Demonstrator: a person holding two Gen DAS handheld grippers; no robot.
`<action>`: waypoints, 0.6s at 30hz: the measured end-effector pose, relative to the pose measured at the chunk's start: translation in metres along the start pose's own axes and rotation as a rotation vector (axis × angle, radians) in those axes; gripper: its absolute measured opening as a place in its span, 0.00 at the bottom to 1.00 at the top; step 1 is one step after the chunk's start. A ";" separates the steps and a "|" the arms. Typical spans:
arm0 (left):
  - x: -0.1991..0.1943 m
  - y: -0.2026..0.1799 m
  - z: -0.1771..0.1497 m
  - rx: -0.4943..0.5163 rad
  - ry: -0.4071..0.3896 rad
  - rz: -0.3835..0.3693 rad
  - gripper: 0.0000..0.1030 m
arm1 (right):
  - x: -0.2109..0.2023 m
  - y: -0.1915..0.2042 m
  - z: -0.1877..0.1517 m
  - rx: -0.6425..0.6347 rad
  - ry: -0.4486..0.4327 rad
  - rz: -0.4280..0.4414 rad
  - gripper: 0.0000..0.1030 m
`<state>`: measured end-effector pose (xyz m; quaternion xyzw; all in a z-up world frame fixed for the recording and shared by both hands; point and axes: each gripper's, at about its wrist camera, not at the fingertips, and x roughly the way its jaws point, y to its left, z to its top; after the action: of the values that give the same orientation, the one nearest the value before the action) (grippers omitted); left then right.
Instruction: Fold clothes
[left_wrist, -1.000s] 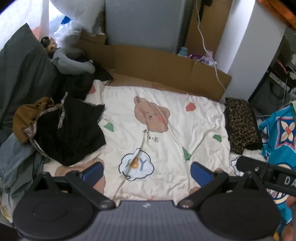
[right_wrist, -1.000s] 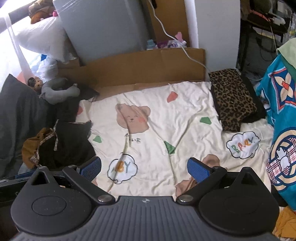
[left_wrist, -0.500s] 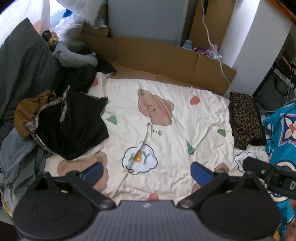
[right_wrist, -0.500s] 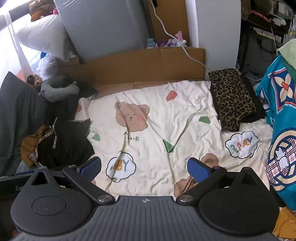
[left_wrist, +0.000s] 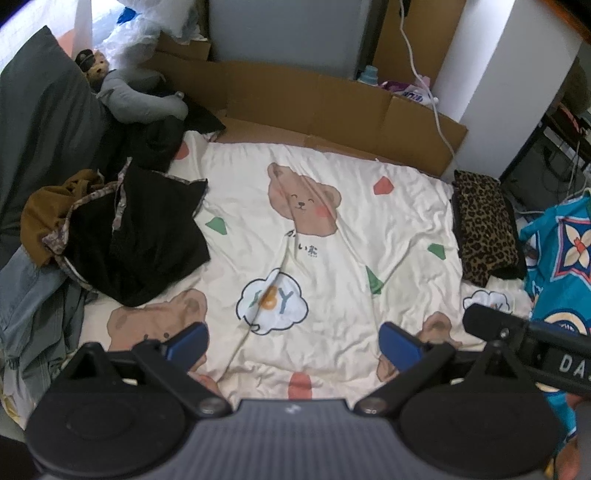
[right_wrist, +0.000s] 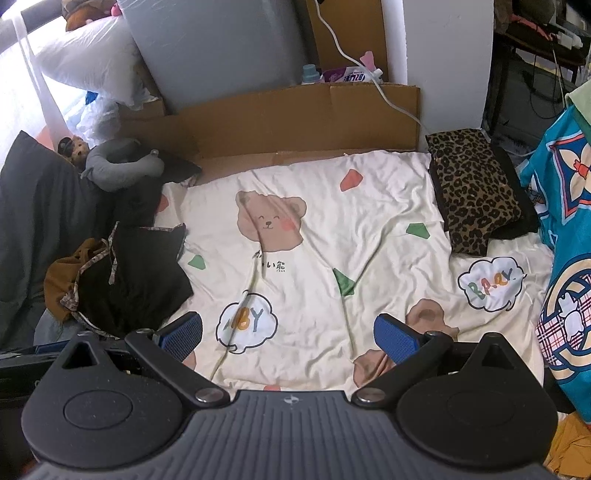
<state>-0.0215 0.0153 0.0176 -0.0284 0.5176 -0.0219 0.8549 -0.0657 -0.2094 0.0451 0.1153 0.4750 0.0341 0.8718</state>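
We hold the left gripper (left_wrist: 293, 341) and right gripper (right_wrist: 288, 338) spread wide and empty above the bed (left_wrist: 332, 206); the black garment (left_wrist: 136, 240) lies at 9 o'clock, so we should pinch 1 layer at its edge.

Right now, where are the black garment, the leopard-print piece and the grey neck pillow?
black garment (left_wrist: 140, 240): left wrist view, middle of its black cloth.
leopard-print piece (right_wrist: 472, 192): right wrist view, centre of its top face.
grey neck pillow (left_wrist: 140, 103): left wrist view, on its curved body.
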 end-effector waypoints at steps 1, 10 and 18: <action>0.000 0.000 0.000 -0.001 0.005 -0.002 0.97 | 0.000 0.000 0.000 -0.001 0.001 0.000 0.99; 0.003 0.003 0.002 -0.005 0.024 -0.016 0.97 | 0.004 0.008 -0.001 0.006 0.003 -0.011 0.99; 0.005 0.003 0.002 -0.010 0.046 -0.016 0.97 | 0.005 0.006 -0.002 0.002 0.014 -0.008 0.99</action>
<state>-0.0169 0.0180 0.0136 -0.0363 0.5371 -0.0269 0.8423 -0.0646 -0.2021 0.0413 0.1142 0.4813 0.0310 0.8685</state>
